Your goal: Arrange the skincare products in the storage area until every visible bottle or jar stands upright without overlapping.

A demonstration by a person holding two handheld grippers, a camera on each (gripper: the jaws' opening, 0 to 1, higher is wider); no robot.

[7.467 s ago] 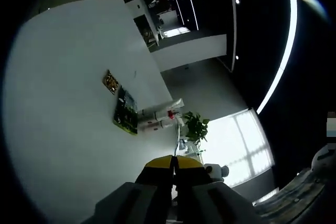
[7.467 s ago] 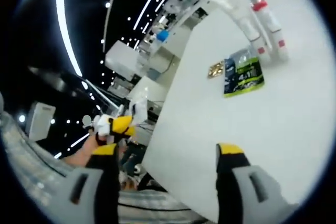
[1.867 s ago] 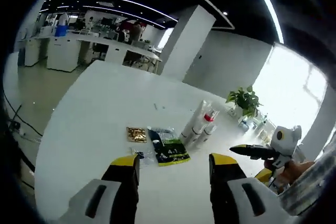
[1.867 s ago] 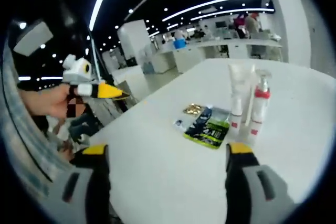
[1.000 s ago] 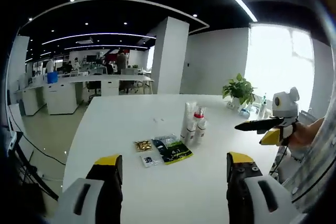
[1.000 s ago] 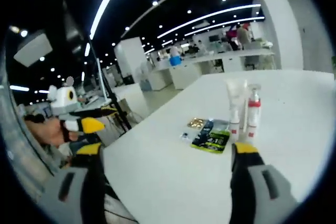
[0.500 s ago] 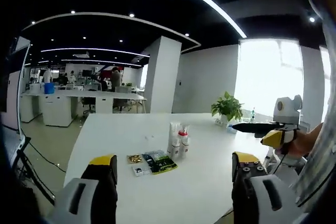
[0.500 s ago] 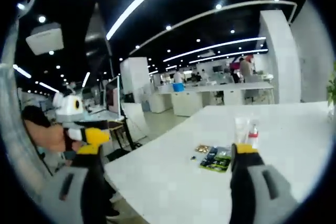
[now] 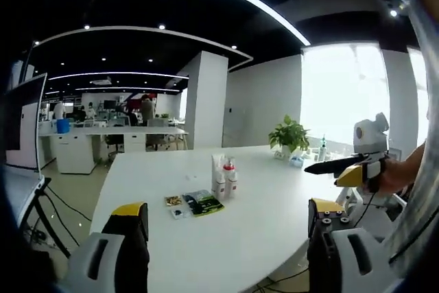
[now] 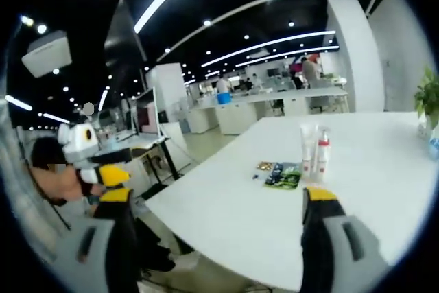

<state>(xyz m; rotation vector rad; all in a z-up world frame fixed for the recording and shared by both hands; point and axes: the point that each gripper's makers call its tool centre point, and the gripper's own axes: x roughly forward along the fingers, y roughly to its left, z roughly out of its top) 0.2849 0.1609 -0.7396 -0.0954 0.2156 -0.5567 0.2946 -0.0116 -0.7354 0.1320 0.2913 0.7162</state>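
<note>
On the white table point(image 9: 267, 217) stand two white tubes point(image 9: 218, 177) and a red-collared pump bottle point(image 9: 230, 176), close together and upright. In front of them lie a green and black sachet point(image 9: 201, 203), a gold packet point(image 9: 172, 200) and a small packet point(image 9: 178, 212), all flat. My left gripper point(image 9: 226, 208) is open and well back from the table's near edge. The right gripper point(image 9: 343, 165) hangs at the right in a hand. From the right gripper view, the tubes point(image 10: 306, 149), bottle point(image 10: 320, 150) and sachet point(image 10: 284, 176) sit mid-table; my right gripper point(image 10: 217, 195) is open, and the left gripper point(image 10: 103, 164) is at left.
A potted plant point(image 9: 288, 136) and small bottles point(image 9: 321, 149) stand at the table's far end. Office desks point(image 9: 75, 149) and a white pillar point(image 9: 206, 101) lie behind. A monitor point(image 9: 24, 135) stands at left. Floor point(image 10: 206, 265) shows below the table's near edge.
Both views have drawn back from the table, so the products look smaller and farther off. The products have not moved. Both grippers stay open.
</note>
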